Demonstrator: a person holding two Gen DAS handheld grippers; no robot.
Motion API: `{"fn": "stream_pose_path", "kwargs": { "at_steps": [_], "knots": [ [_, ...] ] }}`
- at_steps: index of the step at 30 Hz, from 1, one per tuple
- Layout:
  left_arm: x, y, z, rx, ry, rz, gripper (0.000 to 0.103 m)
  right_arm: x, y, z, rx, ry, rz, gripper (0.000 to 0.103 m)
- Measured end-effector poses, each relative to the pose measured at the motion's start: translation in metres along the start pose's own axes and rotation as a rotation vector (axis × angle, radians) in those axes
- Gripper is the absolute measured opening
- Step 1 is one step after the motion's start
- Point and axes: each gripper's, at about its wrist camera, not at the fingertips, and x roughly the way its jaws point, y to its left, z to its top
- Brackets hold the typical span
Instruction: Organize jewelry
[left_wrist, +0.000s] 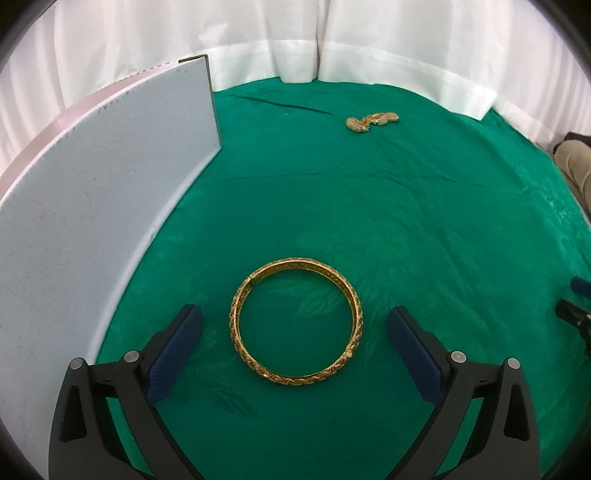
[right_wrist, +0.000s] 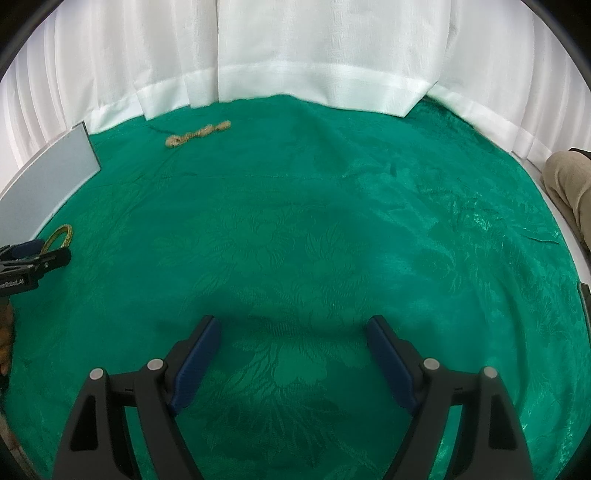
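A gold carved bangle (left_wrist: 296, 322) lies flat on the green cloth (left_wrist: 424, 229). My left gripper (left_wrist: 294, 314) is open wide around it, with a blue pad on each side and a clear gap to the ring. In the right wrist view the bangle (right_wrist: 59, 236) peeks out behind the left gripper (right_wrist: 35, 256) at the left edge. A small heap of gold jewelry (left_wrist: 371, 121) lies far back on the cloth, seen also as the gold heap (right_wrist: 197, 133) from the right. My right gripper (right_wrist: 293, 325) stands open over bare cloth, holding nothing.
A pale grey flat board (left_wrist: 92, 221) lies at the left, its edge close to the left finger. White curtains (left_wrist: 369, 44) close off the back. A person's beige-clad limb (right_wrist: 572, 184) shows at the right edge.
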Motion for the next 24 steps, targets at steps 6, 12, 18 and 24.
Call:
{"fn": "stream_pose_path", "kwargs": {
  "at_steps": [6,12,18,24],
  "knots": [
    [0.000,0.000,0.000,-0.002,-0.001,0.000,0.101,-0.017,0.011,0.038,0.001,0.104,0.108,0.084],
    [0.000,-0.001,0.000,-0.002,-0.002,0.000,0.101,-0.019,0.040,0.088,-0.060,0.085,0.156,0.084],
    [0.000,-0.001,0.000,-0.003,-0.002,0.000,0.101,0.012,0.065,0.122,-0.090,0.081,0.188,0.084],
    [0.000,-0.001,0.000,-0.003,-0.003,0.001,0.101,0.044,0.056,0.172,0.012,0.084,0.280,0.084]
  ]
}}
